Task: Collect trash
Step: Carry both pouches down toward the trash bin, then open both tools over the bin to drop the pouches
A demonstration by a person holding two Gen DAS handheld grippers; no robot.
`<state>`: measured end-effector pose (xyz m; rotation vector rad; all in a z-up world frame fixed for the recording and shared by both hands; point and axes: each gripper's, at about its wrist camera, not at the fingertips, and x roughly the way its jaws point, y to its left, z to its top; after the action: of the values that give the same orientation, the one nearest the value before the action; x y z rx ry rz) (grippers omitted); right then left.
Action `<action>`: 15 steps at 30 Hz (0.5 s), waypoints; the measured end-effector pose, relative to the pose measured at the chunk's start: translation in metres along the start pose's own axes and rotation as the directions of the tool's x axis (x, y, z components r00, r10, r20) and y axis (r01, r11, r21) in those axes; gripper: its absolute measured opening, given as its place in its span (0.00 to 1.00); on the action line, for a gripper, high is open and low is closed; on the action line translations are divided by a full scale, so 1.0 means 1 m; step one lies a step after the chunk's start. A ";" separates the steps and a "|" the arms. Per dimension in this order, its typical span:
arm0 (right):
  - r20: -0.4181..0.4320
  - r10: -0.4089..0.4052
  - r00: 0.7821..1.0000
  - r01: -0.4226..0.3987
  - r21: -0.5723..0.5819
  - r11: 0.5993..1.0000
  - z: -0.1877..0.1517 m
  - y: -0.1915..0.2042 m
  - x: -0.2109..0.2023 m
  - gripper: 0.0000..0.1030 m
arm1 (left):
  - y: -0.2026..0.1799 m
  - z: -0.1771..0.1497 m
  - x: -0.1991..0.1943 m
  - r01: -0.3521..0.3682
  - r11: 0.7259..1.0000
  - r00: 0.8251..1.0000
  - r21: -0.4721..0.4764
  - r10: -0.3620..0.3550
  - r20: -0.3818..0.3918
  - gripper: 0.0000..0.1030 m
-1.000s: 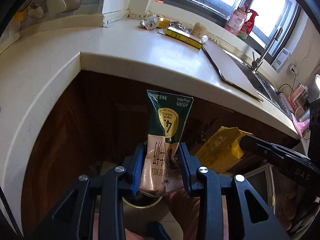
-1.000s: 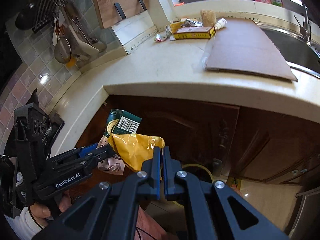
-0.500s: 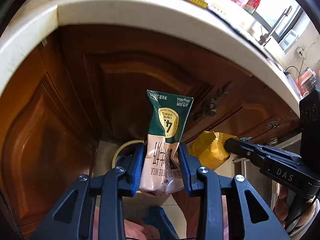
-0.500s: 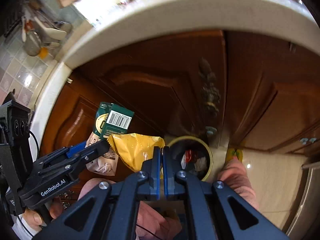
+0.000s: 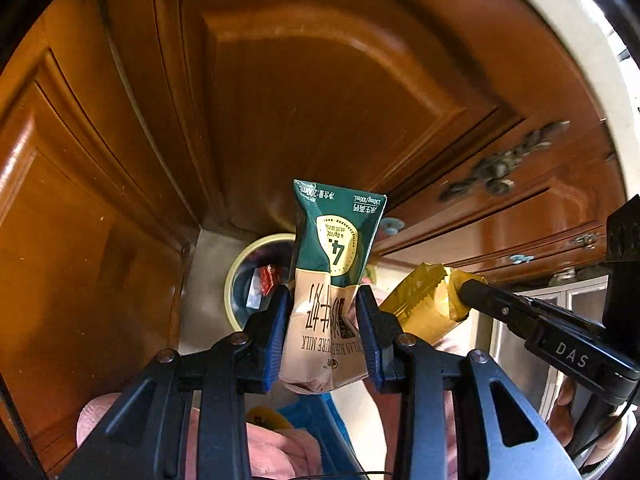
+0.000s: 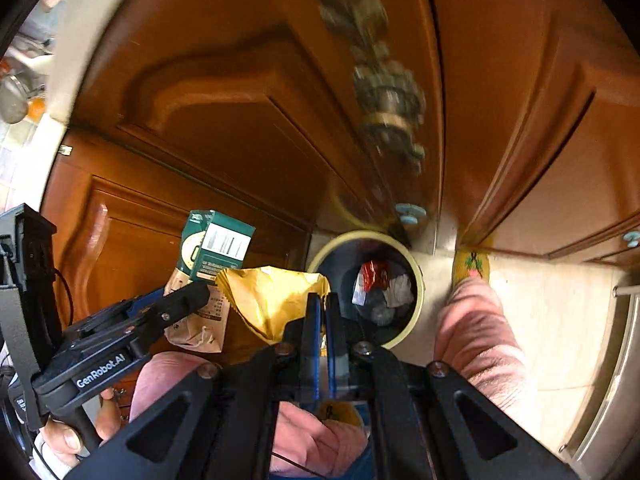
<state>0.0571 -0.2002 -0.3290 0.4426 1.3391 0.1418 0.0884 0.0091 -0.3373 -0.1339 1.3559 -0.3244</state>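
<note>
My left gripper [image 5: 322,312] is shut on a crushed green and tan milk carton [image 5: 334,272], held upright above the floor; the carton also shows in the right wrist view [image 6: 212,252]. My right gripper [image 6: 321,308] is shut on a crumpled yellow foil bag [image 6: 272,300], which also shows at the right of the left wrist view [image 5: 424,300]. Below both stands a round trash bin with a cream rim [image 6: 416,284], holding red and white scraps; the carton partly hides it in the left wrist view [image 5: 232,280].
Brown wooden cabinet doors [image 5: 320,100] with an ornate metal handle [image 6: 384,92] rise close behind the bin. The person's pink-trousered legs and a yellow slipper [image 6: 472,264] stand beside the bin on the tiled floor [image 6: 552,304].
Both grippers have dropped from countertop height to down in front of the cabinet doors, bringing the carton and yellow bag close above the trash bin. Both grips are unchanged.
</note>
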 end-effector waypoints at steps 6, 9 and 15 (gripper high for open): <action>-0.075 -0.013 0.997 0.017 0.042 0.999 0.001 -0.016 0.036 0.02 | 0.013 0.001 0.030 -0.014 1.000 0.997 -0.023 0.012 -0.070 0.31; -0.104 -0.017 0.994 0.023 0.054 0.998 0.001 -0.020 0.051 0.02 | 0.016 0.002 0.044 -0.012 1.000 0.995 -0.027 0.009 -0.103 0.32; -0.134 -0.032 0.990 0.040 0.053 0.998 0.005 -0.020 0.070 0.06 | 0.017 0.005 0.065 -0.015 1.000 0.987 -0.025 0.011 -0.163 0.32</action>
<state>0.0754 -0.1946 -0.3995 0.4619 1.4841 0.1059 0.1072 0.0051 -0.4017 -0.1222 1.5225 -0.3119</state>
